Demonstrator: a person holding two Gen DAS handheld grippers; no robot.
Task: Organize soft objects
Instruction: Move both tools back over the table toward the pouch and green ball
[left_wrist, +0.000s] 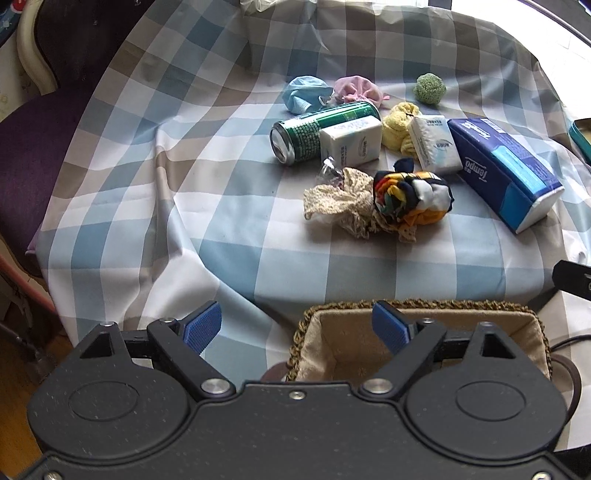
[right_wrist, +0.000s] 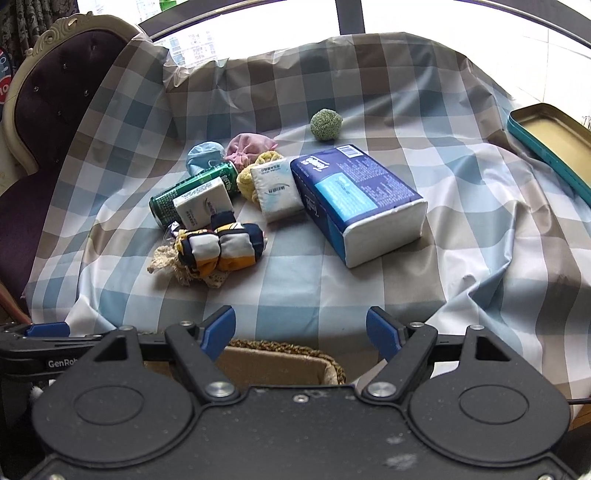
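Soft things lie in a cluster on the checked tablecloth: a multicoloured cloth bundle (left_wrist: 413, 199) (right_wrist: 221, 243) on a cream lace piece (left_wrist: 340, 199), a yellow knitted piece (left_wrist: 397, 125), a pink cloth (left_wrist: 356, 88), a pale blue cloth (left_wrist: 303, 92) and a green woolly ball (left_wrist: 430, 86) (right_wrist: 325, 123). A woven basket (left_wrist: 461, 304) (right_wrist: 288, 347) with a beige lining stands at the near edge. My left gripper (left_wrist: 295, 310) is open and empty, its right finger over the basket. My right gripper (right_wrist: 300, 314) hovers open above the basket's far rim, holding nothing.
A green can (left_wrist: 306, 133) lies on its side beside two small tissue packs (left_wrist: 351, 140) (left_wrist: 436, 144). A big blue tissue pack (left_wrist: 502, 162) (right_wrist: 354, 199) lies to the right. An open teal tin (right_wrist: 550, 144) sits far right, and a purple chair (right_wrist: 55, 110) stands on the left.
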